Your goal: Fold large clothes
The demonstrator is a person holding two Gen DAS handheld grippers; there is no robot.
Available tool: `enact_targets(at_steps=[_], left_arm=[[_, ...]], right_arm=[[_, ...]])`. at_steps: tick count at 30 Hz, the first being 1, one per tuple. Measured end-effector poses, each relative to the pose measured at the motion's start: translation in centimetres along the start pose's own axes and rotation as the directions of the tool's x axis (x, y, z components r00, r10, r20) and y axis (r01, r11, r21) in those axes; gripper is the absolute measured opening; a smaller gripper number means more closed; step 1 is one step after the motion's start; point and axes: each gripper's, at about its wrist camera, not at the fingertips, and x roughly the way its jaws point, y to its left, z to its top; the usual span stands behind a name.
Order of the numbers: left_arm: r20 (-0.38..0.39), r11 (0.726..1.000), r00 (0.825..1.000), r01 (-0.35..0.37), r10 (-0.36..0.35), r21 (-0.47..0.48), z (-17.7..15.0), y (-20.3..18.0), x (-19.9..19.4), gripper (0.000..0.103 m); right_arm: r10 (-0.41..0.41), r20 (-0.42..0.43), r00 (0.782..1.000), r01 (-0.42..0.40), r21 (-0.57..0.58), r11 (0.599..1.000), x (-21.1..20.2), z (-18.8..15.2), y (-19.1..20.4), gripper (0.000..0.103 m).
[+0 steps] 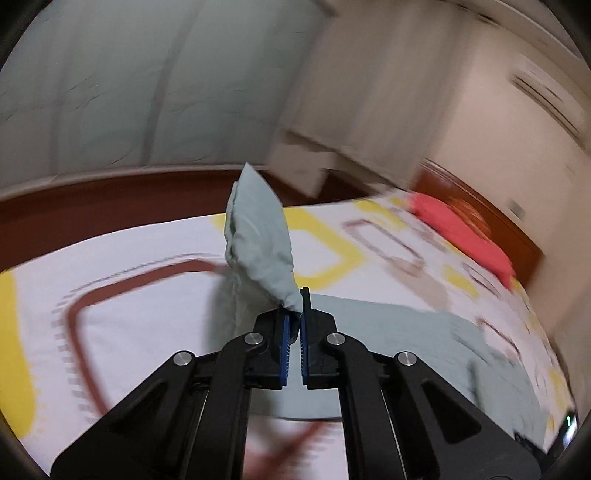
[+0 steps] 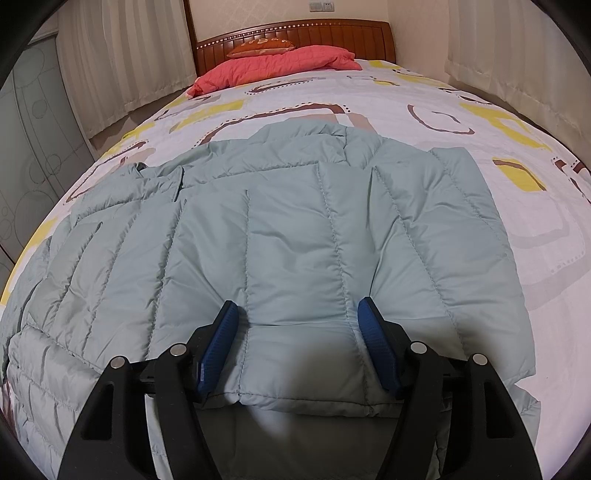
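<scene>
Left gripper [image 1: 299,314]: jaws closed on a thin bunch of pale green quilted jacket [image 2: 295,240], the pinched corner standing up ahead of the blue pads [image 1: 283,332] above the patterned bedspread [image 1: 129,258]. Left wrist view smeared by motion blur.

Right gripper [image 2: 297,332]: jaws spread wide, blue fingertips [image 2: 373,317] resting on or just above the jacket near its closest hem, no fabric pinched; actual contact impossible to tell.

Jacket: spread flat across the bedspread, collar end toward the red pillow [image 2: 273,66] and wooden headboard [image 2: 295,33].

Likely failure modes, as judgement:
- Slip of the slick, puffy shell out of the narrow left pinch, caused by only a small tip of cloth between the pads.
- Dragging of the whole garment across the bed instead of a clean fold, caused by no clamping on the right side.
- Crooked fold line, caused by a lift from one corner alone.
- Springing open of the finished fold, caused by trapped air in the quilting.
</scene>
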Motion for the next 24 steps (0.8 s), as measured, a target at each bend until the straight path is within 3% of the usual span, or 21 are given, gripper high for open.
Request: enact_targets(at_steps=[4, 7, 11, 14, 19, 22, 23, 24], left_arm=[[-0.031, 0.983, 0.992, 0.122, -0.119, 0.14, -1.8, -7.8, 0.2, 0.004], [-0.091, 0.947, 0.975, 0.22, -0.204, 0.235, -4.2, -13.9, 0.8, 0.004], [-0.148, 0.897, 0.954, 0.296, -0.261, 0.329, -7.5, -19.7, 1.2, 0.004], [-0.194, 0.853, 0.941, 0.334, -0.278, 0.4, -10.5, -23.5, 2.1, 0.004], [-0.291, 0.796, 0.922, 0.372, -0.256, 0.478, -15.4, -26.7, 3.8, 0.004], [-0.346, 0.771, 0.907, 0.396, -0.242, 0.498, -16.7, -27.1, 4.4, 0.005], [-0.357, 0.767, 0.902, 0.402, -0.24, 0.5, -17.0, -27.5, 4.6, 0.01], [-0.366, 0.765, 0.896, 0.416, -0.252, 0.492, -17.0, -27.4, 4.3, 0.022]], right_arm=[[0.003, 0.002, 1.0, -0.003, 0.004, 1.0, -0.1, 0.0, 0.0, 0.067], [0.009, 0.004, 1.0, -0.009, 0.01, 1.0, -0.1, 0.0, -0.1, 0.067], [0.014, 0.006, 1.0, -0.014, 0.015, 1.0, -0.1, -0.1, -0.1, 0.067], [0.024, 0.008, 1.0, -0.024, 0.022, 0.999, -0.1, -0.1, -0.3, 0.067], [0.034, 0.01, 0.999, -0.034, 0.03, 0.999, 0.0, -0.1, -0.4, 0.067], [0.039, 0.011, 0.999, -0.04, 0.031, 0.999, 0.0, -0.1, -0.5, 0.069], [0.04, 0.01, 0.999, -0.04, 0.03, 0.999, 0.0, -0.1, -0.4, 0.069], [0.039, 0.01, 0.999, -0.04, 0.03, 0.999, 0.0, -0.1, -0.4, 0.07]])
